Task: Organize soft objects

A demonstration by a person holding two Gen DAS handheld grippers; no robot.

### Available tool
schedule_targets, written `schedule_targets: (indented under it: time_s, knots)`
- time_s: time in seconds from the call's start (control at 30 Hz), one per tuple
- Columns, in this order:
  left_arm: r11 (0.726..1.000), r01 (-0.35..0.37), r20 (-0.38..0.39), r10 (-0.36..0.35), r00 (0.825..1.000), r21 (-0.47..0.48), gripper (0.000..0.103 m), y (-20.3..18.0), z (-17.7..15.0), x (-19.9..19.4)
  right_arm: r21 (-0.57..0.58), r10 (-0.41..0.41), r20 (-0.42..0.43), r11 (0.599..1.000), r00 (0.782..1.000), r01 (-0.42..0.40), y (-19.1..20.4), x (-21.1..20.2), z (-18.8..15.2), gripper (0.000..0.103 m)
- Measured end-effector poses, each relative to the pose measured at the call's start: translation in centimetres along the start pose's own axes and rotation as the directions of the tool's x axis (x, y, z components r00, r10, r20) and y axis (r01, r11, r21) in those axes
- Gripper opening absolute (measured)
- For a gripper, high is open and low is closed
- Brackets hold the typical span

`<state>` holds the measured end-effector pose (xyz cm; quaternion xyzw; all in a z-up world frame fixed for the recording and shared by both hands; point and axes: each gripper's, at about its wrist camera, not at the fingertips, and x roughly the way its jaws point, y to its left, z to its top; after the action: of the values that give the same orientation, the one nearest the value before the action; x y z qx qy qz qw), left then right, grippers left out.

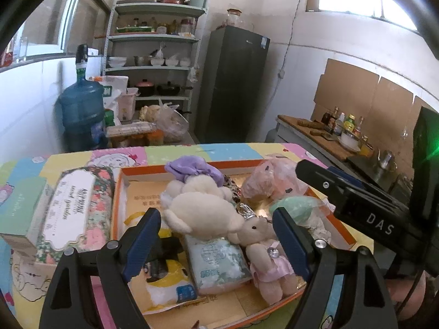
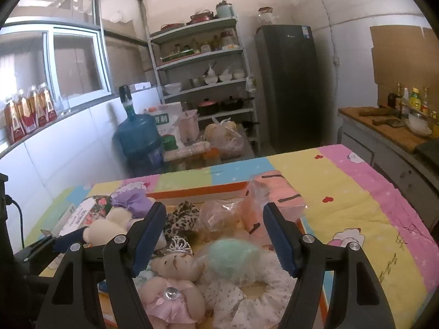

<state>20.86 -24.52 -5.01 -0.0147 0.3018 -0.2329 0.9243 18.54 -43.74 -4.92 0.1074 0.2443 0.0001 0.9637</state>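
An orange-rimmed box [image 1: 120,192] near the table's far edge holds a cream plush bear [image 1: 203,213], a crowned pink-dress bear [image 1: 263,249], tissue packs [image 1: 216,263] and a mint puff [image 2: 233,260]. The right gripper [image 2: 216,241], marked "DAS", and the left gripper [image 1: 216,235] hover with jaws open, empty.

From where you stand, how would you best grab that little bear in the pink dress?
I'd probably take the little bear across its pink-skirted waist, coming down from above with the open right hand-held gripper. It lies on its back in the orange-rimmed box; the waist is its narrowest, softest part, and the tiara makes the head awkward.
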Motion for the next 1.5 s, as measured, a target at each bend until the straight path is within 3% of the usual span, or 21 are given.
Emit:
schedule_targets:
  time_s: [0.33, 0.97, 1.5]
  knots:
    - [0.999, -0.043, 0.042, 0.043, 0.998, -0.003, 0.083, 0.7, 0.0, -2.7, -0.018, -0.02, 0.03, 1.0, 0.999, 0.02, 1.7, -2.3, -0.2, 0.075]
    - [0.999, -0.054, 0.112, 0.053, 0.992, 0.005, 0.083, 0.5, -0.4, -7.4, -0.061, -0.078, 0.061, 0.995, 0.995, 0.081, 4.5, -6.2, -1.1, 0.075]
    - [0.983, -0.184, 0.183, 0.182, 0.966, -0.008, 0.083, 1.5, -1.9, -12.3, -0.119, -0.126, 0.134, 0.983, 0.983, 0.142, 8.6, -10.1, -2.8, 0.075]
